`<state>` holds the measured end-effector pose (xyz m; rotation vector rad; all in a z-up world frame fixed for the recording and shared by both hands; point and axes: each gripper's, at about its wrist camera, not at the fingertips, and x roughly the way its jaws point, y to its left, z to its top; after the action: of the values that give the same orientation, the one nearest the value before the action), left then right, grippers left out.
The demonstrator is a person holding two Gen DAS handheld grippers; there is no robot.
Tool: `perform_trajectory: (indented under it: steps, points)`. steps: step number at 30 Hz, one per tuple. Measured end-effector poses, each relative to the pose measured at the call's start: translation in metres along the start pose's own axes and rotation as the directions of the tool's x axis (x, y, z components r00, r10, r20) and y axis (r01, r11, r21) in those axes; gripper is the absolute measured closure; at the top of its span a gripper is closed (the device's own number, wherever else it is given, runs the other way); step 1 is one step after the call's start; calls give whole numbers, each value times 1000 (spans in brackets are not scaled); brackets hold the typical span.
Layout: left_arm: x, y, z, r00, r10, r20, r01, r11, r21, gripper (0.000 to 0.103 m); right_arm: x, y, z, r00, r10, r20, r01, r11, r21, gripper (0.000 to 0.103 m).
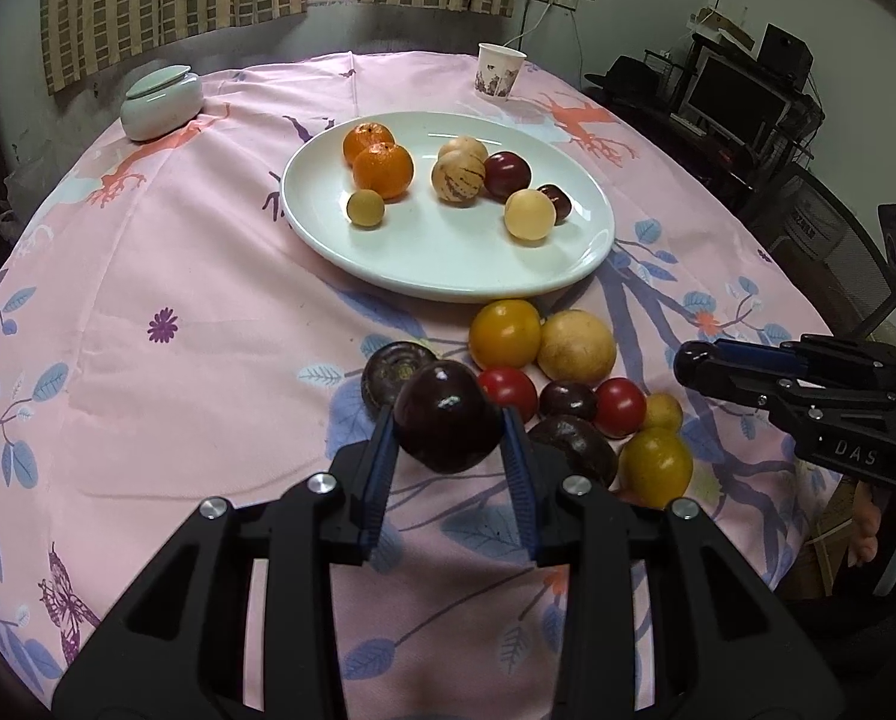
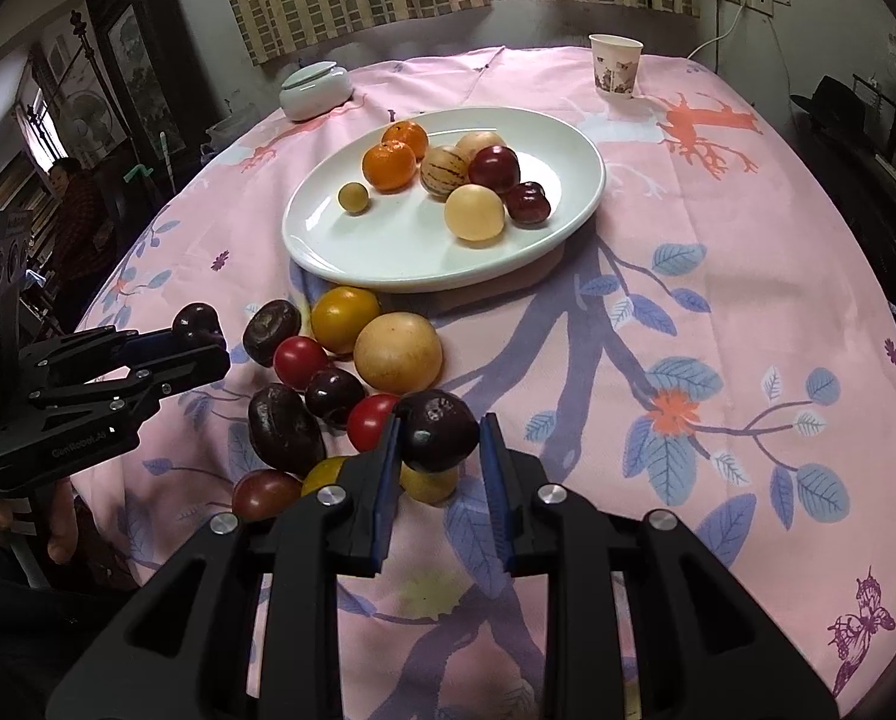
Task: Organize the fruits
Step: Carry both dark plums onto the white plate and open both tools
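Observation:
My left gripper (image 1: 448,415) is shut on a dark purple plum (image 1: 445,438), held a little above the pink cloth. In the right wrist view my right gripper (image 2: 440,423) is shut on another dark purple plum (image 2: 439,435). Each gripper also shows in the other's view, the right gripper (image 1: 697,363) and the left gripper (image 2: 208,333), each with a dark fruit at its tip. Between them lies a pile of loose fruit (image 1: 574,348): yellow and red tomatoes, a pale round fruit, dark ones. Beyond it a white plate (image 1: 448,279) holds two oranges (image 1: 382,171), pale fruits and dark plums.
A paper cup (image 1: 499,72) and a pale lidded jar (image 1: 160,102) stand at the table's far edge. A person (image 2: 73,204) sits beyond the table's left side. A monitor and shelves (image 1: 742,90) and a chair are off to the right.

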<state>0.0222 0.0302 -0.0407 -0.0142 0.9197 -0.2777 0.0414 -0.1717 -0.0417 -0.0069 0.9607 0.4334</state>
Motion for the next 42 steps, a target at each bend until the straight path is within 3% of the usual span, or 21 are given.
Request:
perform_trajectory:
  steps: [6,12,23,29,36,41,42]
  points:
    - [-6,3,15,1000,6,16,-6,1000,8,68,0,1,9,1000,26,11,-26,1000,2,76]
    - [-2,8,51,999,18,42,-19,999,32,68,4,15,37,999,36,26,-35,998,-55,76]
    - [60,42,140,995,97,-7,-97,995,31,68,53,44,121,999,23,22,-19,988,-155,77]
    - [100,65,151,995,53,-81,-56,998,-34,68,102,44,150,1000,-3,-26,-1,984,-176,77]
    - [106,67,154,996,40,-78,-43,998,-46,67,122,42,154,999,-21,-43,13,981,-196,77]
    - [108,64,157,997,33,-74,-37,998,-42,66,124,43,156,999,-33,-10,31,979,-204,76]
    - [107,63,158,997,34,-68,-37,998,-41,62,124,43,156,999,-41,-5,39,977,-212,73]
